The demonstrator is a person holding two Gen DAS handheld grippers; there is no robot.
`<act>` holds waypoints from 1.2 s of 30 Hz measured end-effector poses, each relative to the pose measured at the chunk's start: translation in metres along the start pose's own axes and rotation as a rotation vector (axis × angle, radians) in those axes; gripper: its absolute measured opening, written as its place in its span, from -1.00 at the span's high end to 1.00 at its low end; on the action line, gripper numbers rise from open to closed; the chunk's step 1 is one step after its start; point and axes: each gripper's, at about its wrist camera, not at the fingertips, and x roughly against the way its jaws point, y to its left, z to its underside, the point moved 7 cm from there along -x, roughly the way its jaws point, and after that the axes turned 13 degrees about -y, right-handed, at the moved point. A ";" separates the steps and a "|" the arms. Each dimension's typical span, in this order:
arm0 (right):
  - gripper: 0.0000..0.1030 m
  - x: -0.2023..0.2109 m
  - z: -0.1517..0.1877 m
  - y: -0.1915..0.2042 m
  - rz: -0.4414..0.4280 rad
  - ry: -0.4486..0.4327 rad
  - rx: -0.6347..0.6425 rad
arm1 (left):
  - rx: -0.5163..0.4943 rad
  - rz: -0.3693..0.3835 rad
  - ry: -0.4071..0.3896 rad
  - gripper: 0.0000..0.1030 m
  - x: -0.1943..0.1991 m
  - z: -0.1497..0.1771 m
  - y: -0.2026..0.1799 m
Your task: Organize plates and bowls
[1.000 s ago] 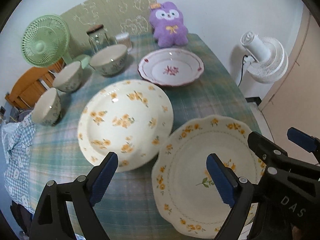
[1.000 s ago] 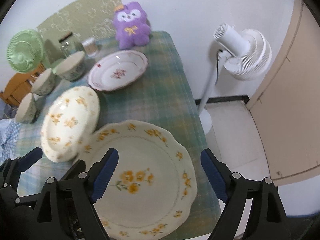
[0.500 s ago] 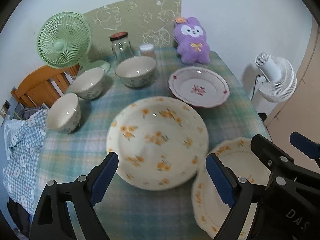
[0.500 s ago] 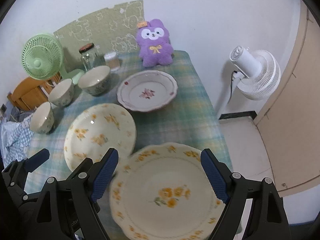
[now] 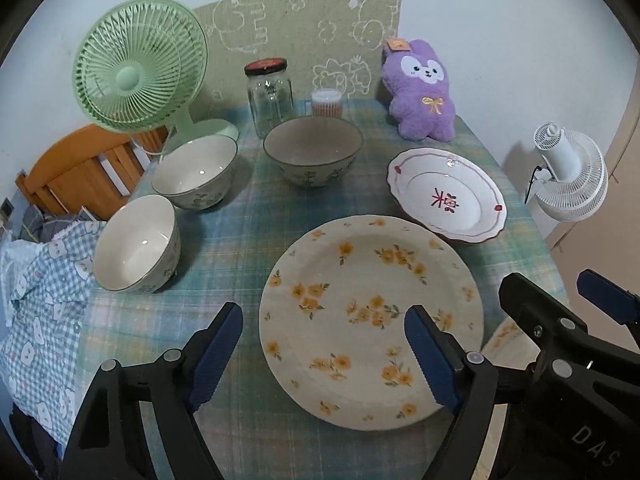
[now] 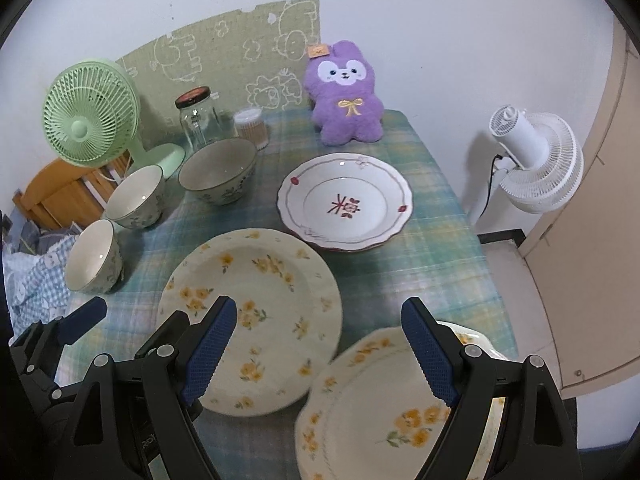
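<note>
Left gripper (image 5: 324, 344) spread wide, jaws just narrowed slightly, empty, above the round cream plate with yellow flowers (image 5: 368, 316) at lower centre. Right gripper (image 6: 316, 344) spread too, empty, over the scalloped cream plate (image 6: 384, 408) at lower right. Three ceramic bowls (image 5: 312, 152) along upper left; white red-trimmed plate (image 5: 448, 196) at right.

Bare cloth (image 5: 240, 240) lies open between the bowls (image 5: 136, 244) and the round plate (image 5: 368, 320).
</note>
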 end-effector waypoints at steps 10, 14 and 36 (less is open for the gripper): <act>-0.68 -0.042 0.003 0.008 0.021 0.043 -0.004 | -0.014 -0.002 0.031 -0.57 -0.042 0.001 0.010; -0.66 -0.062 0.008 0.008 0.022 0.076 -0.002 | -0.012 -0.022 0.047 -0.57 -0.058 0.006 0.015; -0.53 -0.124 0.049 0.005 0.030 0.261 -0.011 | -0.018 -0.017 0.177 -0.33 -0.100 0.040 0.021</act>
